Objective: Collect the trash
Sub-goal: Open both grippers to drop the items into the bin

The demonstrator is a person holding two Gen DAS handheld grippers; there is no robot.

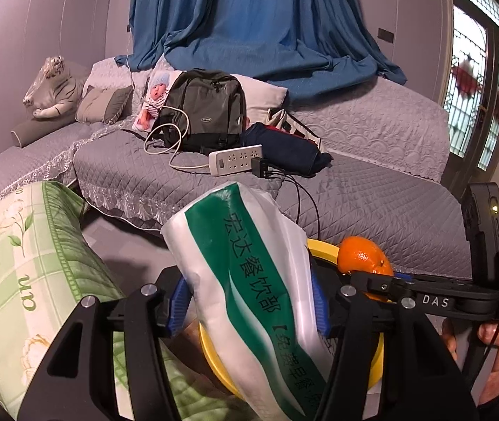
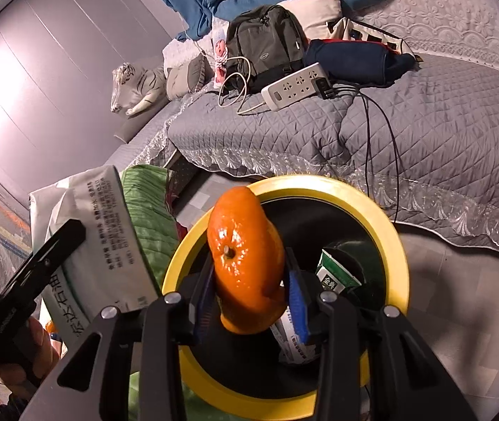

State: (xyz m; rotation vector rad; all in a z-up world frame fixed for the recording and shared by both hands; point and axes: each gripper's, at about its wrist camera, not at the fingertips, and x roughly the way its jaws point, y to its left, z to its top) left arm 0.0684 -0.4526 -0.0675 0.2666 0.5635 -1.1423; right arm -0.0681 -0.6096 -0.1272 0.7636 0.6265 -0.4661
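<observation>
My left gripper (image 1: 249,303) is shut on a white plastic bag with a green band and printed characters (image 1: 249,273), held upright between the blue pads (image 1: 179,305). It hangs over a black bin with a yellow rim (image 1: 323,247). My right gripper (image 2: 251,294) is shut on an orange (image 2: 245,263) directly above the bin's yellow rim (image 2: 393,245). A green and white carton (image 2: 337,273) and other wrappers lie inside the bin. In the left wrist view the orange (image 1: 363,256) and the right gripper (image 1: 368,282) come in from the right. In the right wrist view the bag (image 2: 102,245) shows at the left.
A grey quilted sofa (image 2: 442,122) stands just behind the bin, with a backpack (image 1: 203,112), a white power strip (image 1: 235,159) and black cables (image 2: 382,133) trailing over its edge. A green floral cushion (image 1: 28,263) lies at the left. Grey tiled floor (image 2: 459,315) shows right of the bin.
</observation>
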